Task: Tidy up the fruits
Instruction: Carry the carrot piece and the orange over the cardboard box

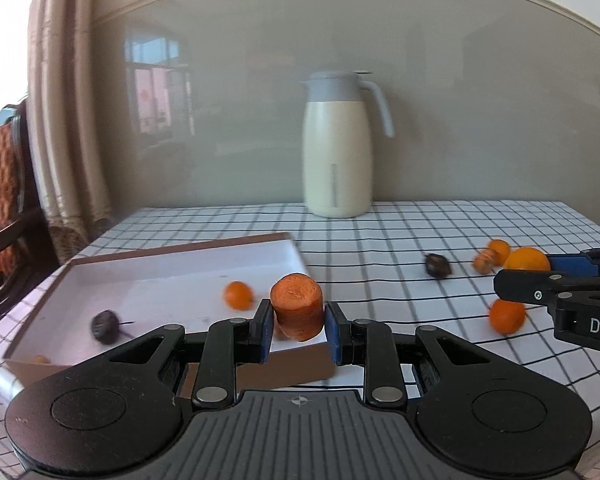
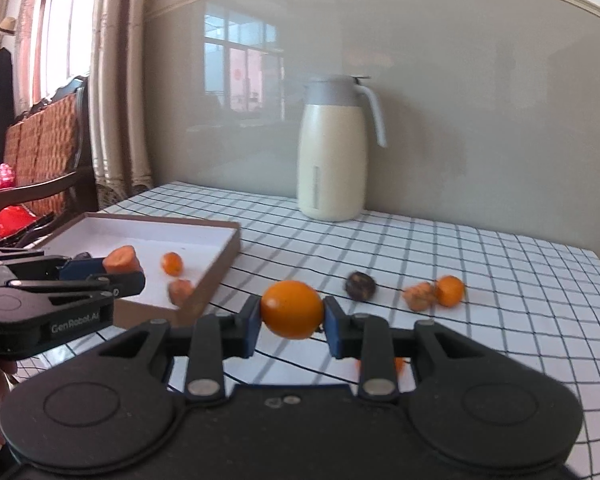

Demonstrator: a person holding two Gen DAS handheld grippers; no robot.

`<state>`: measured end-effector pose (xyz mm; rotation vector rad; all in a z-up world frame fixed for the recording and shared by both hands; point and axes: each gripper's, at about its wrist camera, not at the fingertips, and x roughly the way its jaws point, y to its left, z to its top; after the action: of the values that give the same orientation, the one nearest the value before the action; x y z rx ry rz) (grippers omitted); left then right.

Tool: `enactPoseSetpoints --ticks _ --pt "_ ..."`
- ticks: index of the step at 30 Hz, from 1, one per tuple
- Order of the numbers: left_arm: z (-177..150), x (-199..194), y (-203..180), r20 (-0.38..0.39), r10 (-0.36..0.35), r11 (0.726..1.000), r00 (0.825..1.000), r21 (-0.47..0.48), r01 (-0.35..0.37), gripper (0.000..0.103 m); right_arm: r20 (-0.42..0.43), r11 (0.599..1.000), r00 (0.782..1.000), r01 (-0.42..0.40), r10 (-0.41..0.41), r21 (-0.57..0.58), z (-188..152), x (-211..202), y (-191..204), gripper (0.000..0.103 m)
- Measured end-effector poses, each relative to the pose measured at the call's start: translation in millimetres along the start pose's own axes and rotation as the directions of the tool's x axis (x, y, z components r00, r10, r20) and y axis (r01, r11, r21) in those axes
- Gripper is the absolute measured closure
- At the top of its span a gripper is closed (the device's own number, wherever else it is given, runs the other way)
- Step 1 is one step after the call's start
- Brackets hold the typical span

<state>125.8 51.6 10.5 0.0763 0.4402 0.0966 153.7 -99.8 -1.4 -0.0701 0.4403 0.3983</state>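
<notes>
L gripper [image 1: 298, 326] pinches carrot piece [image 1: 297, 306], R gripper [image 2: 291, 326] pinches orange [image 2: 291, 309]. Carrying step; next, drop both in box [image 2: 216, 284].

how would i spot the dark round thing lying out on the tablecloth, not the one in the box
Start at the cream jug standing by the wall, then come forward across the checked tablecloth. The dark fruit lies there alone, left of two orange pieces. It is the only brown-black item outside the box.

Cream jug [image 1: 336, 152] with grey lid upright on checked tablecloth [image 1: 440, 232] by wall; woven-back chair [image 2: 40, 152], curtain [image 2: 116, 80] left.
</notes>
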Motion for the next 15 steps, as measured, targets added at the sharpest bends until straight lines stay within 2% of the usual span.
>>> enactPoseSetpoints --ticks 15 --pt "-15.5 -8.2 64.0 -0.007 0.112 0.991 0.994 -0.069 -0.113 0.076 0.012 0.992 0.994 -0.107 0.108 -0.064 20.6 24.6 60.4 0.079"
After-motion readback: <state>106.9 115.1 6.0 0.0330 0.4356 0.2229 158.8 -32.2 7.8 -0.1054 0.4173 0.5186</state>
